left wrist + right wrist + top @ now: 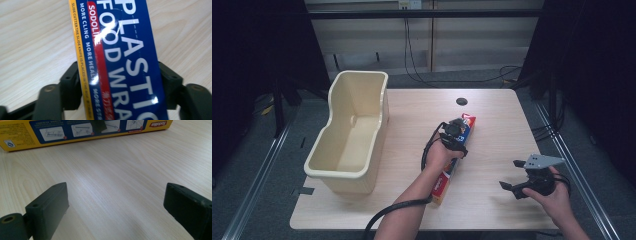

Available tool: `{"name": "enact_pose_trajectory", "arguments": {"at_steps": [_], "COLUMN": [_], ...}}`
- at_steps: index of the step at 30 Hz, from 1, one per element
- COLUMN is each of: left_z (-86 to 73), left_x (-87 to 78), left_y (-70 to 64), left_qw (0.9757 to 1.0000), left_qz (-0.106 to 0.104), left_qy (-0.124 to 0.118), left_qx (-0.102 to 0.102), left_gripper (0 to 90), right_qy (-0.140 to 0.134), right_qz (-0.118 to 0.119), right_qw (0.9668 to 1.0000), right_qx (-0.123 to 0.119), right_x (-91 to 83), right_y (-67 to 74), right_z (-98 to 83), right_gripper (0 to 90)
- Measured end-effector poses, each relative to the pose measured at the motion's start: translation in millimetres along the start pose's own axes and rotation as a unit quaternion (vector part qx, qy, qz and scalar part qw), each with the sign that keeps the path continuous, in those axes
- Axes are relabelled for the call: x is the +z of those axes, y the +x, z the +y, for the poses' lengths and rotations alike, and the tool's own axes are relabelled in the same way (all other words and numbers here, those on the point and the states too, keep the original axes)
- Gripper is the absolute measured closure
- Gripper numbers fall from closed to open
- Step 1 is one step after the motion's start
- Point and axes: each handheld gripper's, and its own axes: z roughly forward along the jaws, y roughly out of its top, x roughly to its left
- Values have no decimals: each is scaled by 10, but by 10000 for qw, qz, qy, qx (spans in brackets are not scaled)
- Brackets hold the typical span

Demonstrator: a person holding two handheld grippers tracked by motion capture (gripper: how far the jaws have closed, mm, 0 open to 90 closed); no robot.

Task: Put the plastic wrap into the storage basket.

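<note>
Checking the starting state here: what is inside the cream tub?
The cream tub looks empty: its bare floor and inner walls show in the high view. Its near wall hides the nearest strip of floor.

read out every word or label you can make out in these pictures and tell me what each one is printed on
All on the plastic wrap box, which the left gripper straddles:
"PLASTIC FOOD WRA", cut off by the frame, large white letters on its blue top face.
"SODOLI", cut off, on the red stripe.
"MORE CLING MORE HEAL", smaller white print, then cut off.
"SLIDE CUTTER THE SLIDE KNIFE IS PLACED", on the yellow edge; the rest is too small.
"Sodolike", upside down, red logo on its yellow side.
The instruction panels beside it: too small to read.
</note>
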Motion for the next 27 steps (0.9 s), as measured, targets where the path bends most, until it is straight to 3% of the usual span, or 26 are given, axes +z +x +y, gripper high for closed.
{"name": "enact_pose_trajectory", "arguments": {"at_steps": [2, 6, 10, 21, 27], "left_z": [-3, -30, -31, -22, -33], "left_x": [-43, -75, -199, -672, -798], "left_y": [14, 14, 57, 229, 274], "left_qw": [9999, 9998, 9996, 9997, 9997], "left_qz": [-33, -51, -125, -168, -142], "left_qy": [95, 164, 205, 145, 109], "left_qx": [135, 74, 137, -63, -142], "left_gripper": [391, 395, 396, 398, 399], "right_qy": [-21, -39, -29, -19, -40], "right_qz": [-25, -33, -36, -3, -5], "right_qw": [10000, 10000, 10000, 10000, 10000], "right_qx": [-1, -12, -4, -5, -31], "right_x": [-3, -4, -4, 7, 12], "right_y": [3, 2, 2, 11, 17], "right_z": [6, 5, 5, 10, 14], "right_gripper": [57, 57, 55, 51, 51]}}
